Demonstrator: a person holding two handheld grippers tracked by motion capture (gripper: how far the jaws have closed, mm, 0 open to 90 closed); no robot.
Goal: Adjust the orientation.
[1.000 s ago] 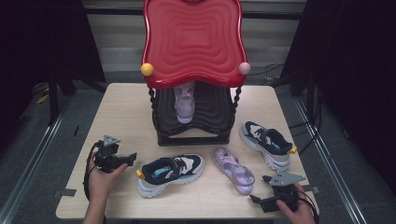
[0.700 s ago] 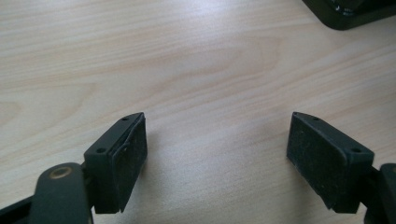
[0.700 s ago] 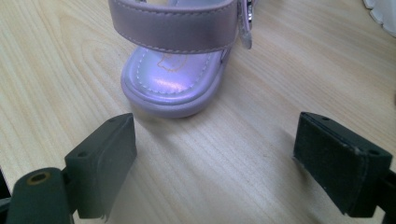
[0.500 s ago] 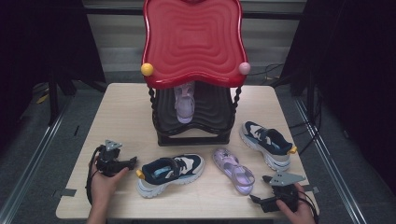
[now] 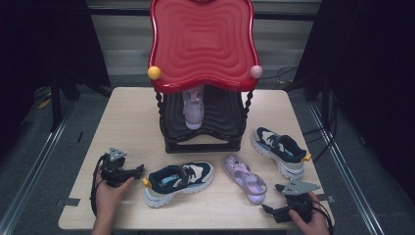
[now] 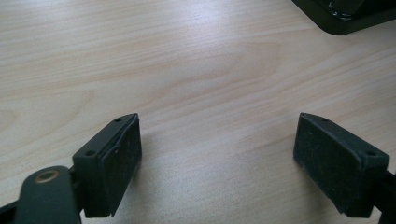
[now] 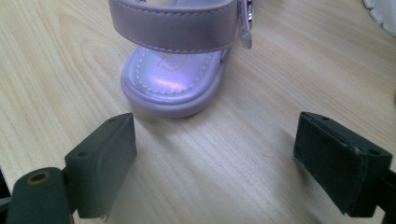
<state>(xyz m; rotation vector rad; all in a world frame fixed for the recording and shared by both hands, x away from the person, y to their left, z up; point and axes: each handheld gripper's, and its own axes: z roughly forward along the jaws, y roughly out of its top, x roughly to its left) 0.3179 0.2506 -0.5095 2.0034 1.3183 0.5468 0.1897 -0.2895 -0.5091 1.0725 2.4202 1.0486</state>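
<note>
A navy and white sneaker (image 5: 180, 182) lies on the wooden table (image 5: 127, 122) in front of the rack, its yellow heel tab toward my left gripper (image 5: 138, 170). That gripper rests low at the front left and points right, a short way from the heel. In the left gripper view its jaws (image 6: 217, 154) stand open over bare wood and have just been opening wider, with nothing between them. A lilac sandal (image 5: 244, 178) lies right of the sneaker. My right gripper (image 5: 268, 210) sits open at the front right, and the sandal's rounded end (image 7: 177, 88) lies just beyond its open jaws (image 7: 215, 158).
A rack with a wavy red top (image 5: 201, 44) and a black lower shelf (image 5: 220, 117) stands mid-table, with a second lilac sandal (image 5: 193, 108) on the shelf. A matching sneaker (image 5: 280, 151) lies at the right. The rack's black base (image 6: 350, 14) shows ahead of the left gripper.
My left gripper has slid a little toward the near edge of the table. The right gripper and the shoes have stayed put.
</note>
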